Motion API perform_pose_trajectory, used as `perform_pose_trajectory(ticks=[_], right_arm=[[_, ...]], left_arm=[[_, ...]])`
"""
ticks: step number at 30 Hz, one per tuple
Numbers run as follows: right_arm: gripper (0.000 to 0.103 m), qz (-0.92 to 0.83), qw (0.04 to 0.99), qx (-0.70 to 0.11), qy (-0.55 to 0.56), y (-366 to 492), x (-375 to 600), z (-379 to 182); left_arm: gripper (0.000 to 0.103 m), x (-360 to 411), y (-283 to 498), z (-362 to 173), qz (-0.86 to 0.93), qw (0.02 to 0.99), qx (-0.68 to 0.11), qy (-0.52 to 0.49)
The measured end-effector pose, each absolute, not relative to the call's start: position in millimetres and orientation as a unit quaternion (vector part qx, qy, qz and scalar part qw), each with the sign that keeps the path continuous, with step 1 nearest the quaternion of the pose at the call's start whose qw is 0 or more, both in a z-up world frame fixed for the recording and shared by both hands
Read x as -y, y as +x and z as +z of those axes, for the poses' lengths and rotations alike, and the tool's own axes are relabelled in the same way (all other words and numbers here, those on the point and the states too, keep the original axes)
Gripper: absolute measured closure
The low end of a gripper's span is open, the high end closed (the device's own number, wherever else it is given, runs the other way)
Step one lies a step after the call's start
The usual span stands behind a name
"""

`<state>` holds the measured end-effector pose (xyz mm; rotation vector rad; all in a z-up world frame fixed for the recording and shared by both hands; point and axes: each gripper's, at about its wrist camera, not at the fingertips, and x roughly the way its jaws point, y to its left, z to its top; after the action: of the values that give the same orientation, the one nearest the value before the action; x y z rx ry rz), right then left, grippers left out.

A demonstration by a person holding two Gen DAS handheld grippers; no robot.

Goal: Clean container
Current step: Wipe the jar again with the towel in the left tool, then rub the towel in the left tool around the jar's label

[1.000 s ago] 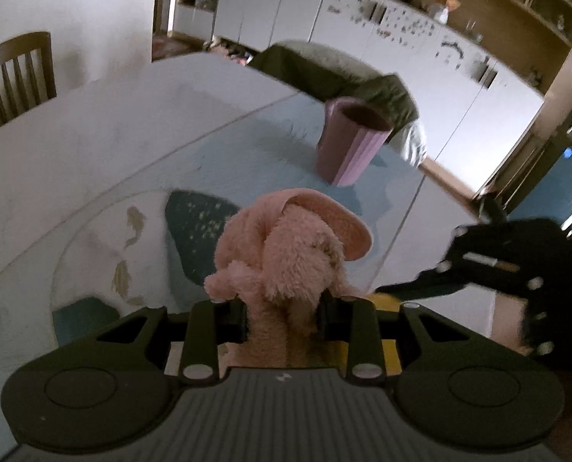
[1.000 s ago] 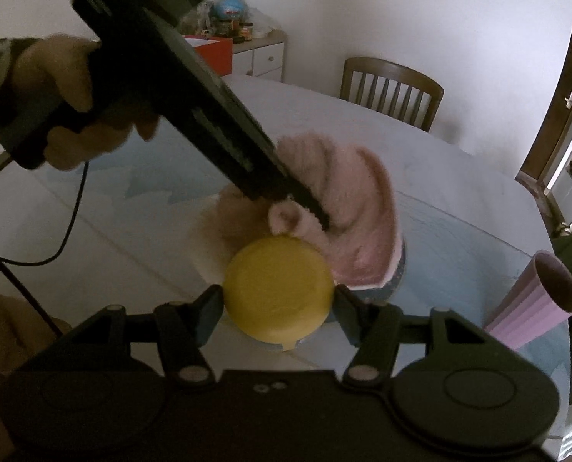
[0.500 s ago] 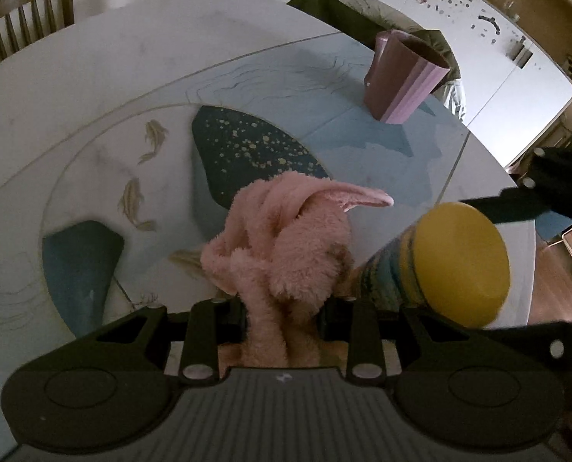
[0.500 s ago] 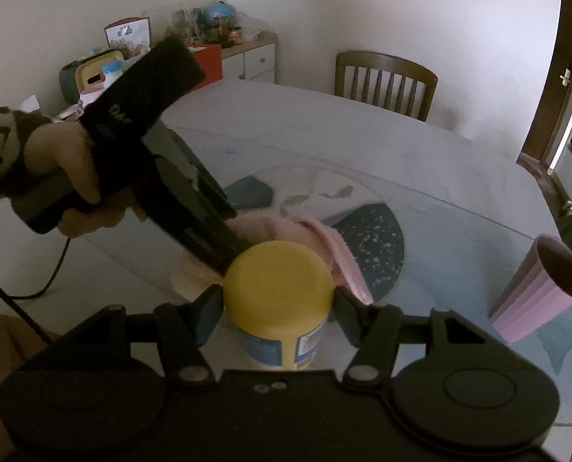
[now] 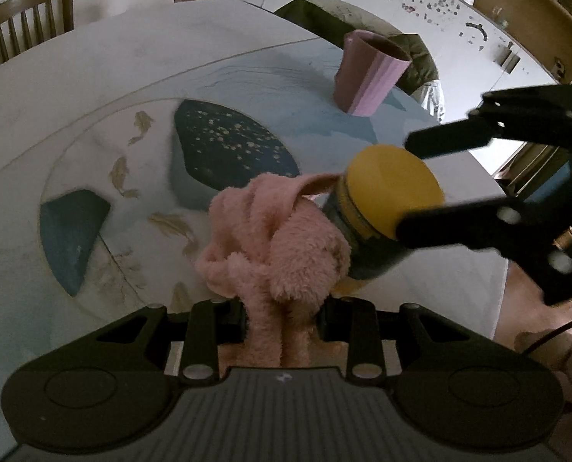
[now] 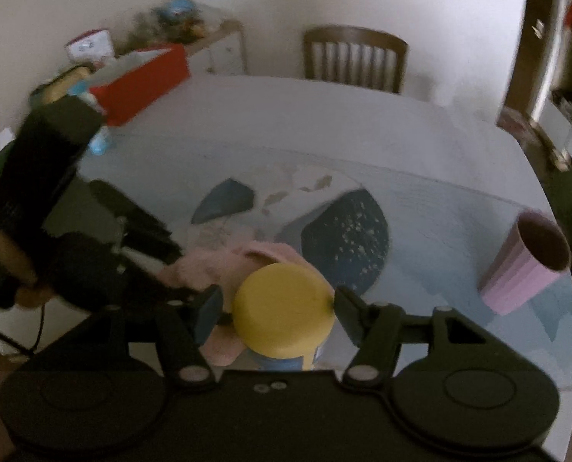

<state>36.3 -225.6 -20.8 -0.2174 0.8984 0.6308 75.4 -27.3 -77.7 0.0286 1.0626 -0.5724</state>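
Wiping looks underway, not finished. The left tool (image 5: 282, 312) is clamped on a pink cloth (image 5: 274, 238) pressed against the jar (image 5: 370, 223), near the tabletop (image 5: 93, 77) edge. The right tool (image 6: 278, 306) straddles the yellow lid (image 6: 284, 308); one finger seems apart, so grip is unclear.

right hand-held gripper (image 6: 277, 313): jaws spread either side of yellow-lidded container (image 6: 284, 310) | pink cloth (image 6: 224, 269) against container | pink cup (image 6: 524, 261) upright on tabletop (image 6: 324, 123)
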Motion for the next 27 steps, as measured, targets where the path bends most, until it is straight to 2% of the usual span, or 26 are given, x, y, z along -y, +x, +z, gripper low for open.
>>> perform_pose_trajectory(ticks=[10,19,23,27], right_arm=[[0.041,0.242,0.847,-0.457,-0.122,37,215,-28],[0.042,0.268,0.849,-0.433,-0.141,23,225,-32],[0.042,0.279,0.849,-0.421,-0.151,19,226,-33],[0.042,0.283,0.850,-0.417,-0.154,18,226,-33]], left_arm=[[0.073,33,54,-69,-0.295,0.817,-0.496,0.007],[0.073,8,67,-4,-0.308,0.848,-0.430,-0.015],[0.073,24,64,24,-0.358,0.842,-0.403,-0.003],[0.073,50,62,29,-0.392,0.829,-0.398,0.024]])
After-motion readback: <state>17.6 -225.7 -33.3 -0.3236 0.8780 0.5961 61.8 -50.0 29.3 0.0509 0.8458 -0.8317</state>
